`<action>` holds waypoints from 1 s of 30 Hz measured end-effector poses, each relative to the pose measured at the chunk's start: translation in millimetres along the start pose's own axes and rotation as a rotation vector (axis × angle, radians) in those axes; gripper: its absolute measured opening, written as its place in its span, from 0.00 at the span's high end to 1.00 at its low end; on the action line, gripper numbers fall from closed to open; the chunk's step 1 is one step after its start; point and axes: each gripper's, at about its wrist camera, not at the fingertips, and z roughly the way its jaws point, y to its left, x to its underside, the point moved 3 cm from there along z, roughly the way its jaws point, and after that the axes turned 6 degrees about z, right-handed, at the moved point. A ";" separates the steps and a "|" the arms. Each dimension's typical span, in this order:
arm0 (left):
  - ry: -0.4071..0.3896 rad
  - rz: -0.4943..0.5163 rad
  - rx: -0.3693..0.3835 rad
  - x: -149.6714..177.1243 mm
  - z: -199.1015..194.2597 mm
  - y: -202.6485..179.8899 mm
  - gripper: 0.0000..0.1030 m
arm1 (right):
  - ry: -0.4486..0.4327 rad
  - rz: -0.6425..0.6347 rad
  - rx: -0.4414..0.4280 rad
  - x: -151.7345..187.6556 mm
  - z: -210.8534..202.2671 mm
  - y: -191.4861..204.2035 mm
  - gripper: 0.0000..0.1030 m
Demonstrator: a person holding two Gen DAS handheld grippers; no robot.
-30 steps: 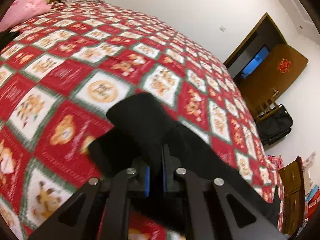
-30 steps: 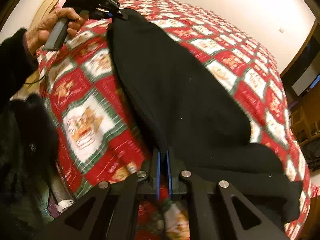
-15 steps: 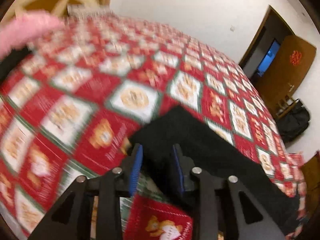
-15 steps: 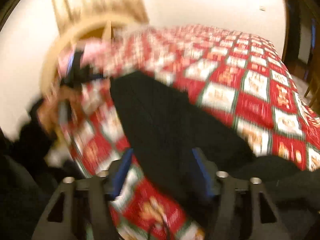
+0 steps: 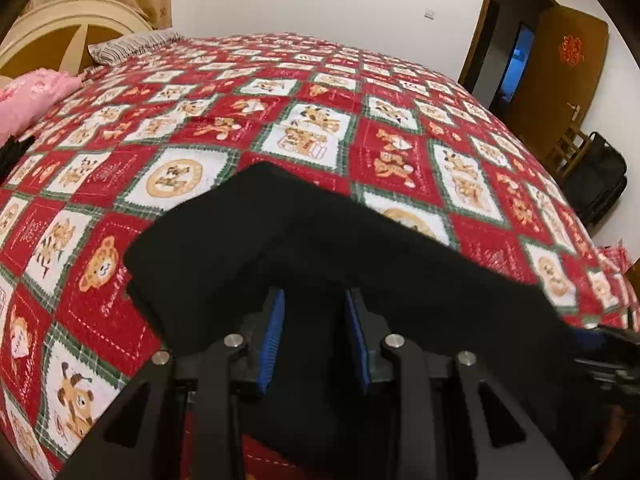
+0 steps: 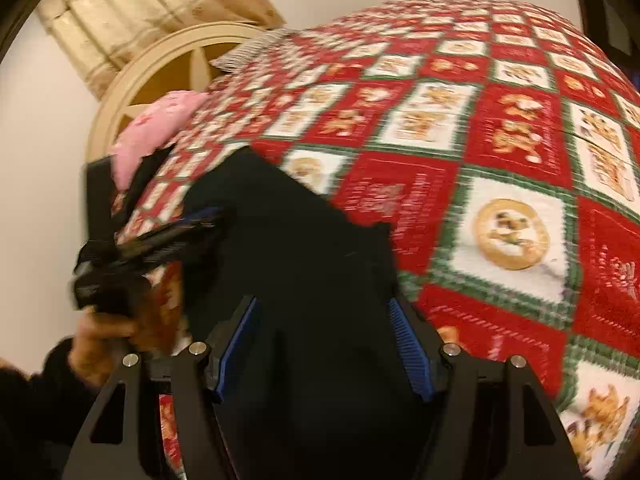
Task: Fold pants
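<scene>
Both let go: left gripper (image 5: 314, 330) and right gripper (image 6: 326, 346) now gape over the folded black pants (image 5: 280, 240), lower frame, on the red patchwork bed (image 5: 320, 92).

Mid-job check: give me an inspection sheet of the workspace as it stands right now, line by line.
Surface: bed with red, white and green bear-print quilt, lying flat.
Job's things: black pants lying on the quilt near the front edge, folded over with layers showing.
Clutter: pink pillow and striped pillow at the headboard end; a dark item at the left edge, too cut off to identify.
Grippers: left gripper open over the pants; right gripper open, pants between its fingers but not clamped.
Cables: nothing seen.
Surroundings: cream headboard, curtain, brown door, black bag by the wall.
</scene>
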 end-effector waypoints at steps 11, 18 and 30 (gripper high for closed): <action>-0.021 0.046 -0.034 1.8 0.8 -8.2 0.61 | 0.027 0.163 -0.113 -12.4 22.9 -19.5 0.35; -0.022 0.051 -0.032 2.5 1.8 -11.0 0.56 | 0.011 0.136 -0.104 -39.6 54.5 -4.1 0.35; -0.011 0.060 -0.013 2.3 3.6 -10.3 0.55 | -0.192 0.503 -0.055 -29.8 -66.7 -85.2 0.35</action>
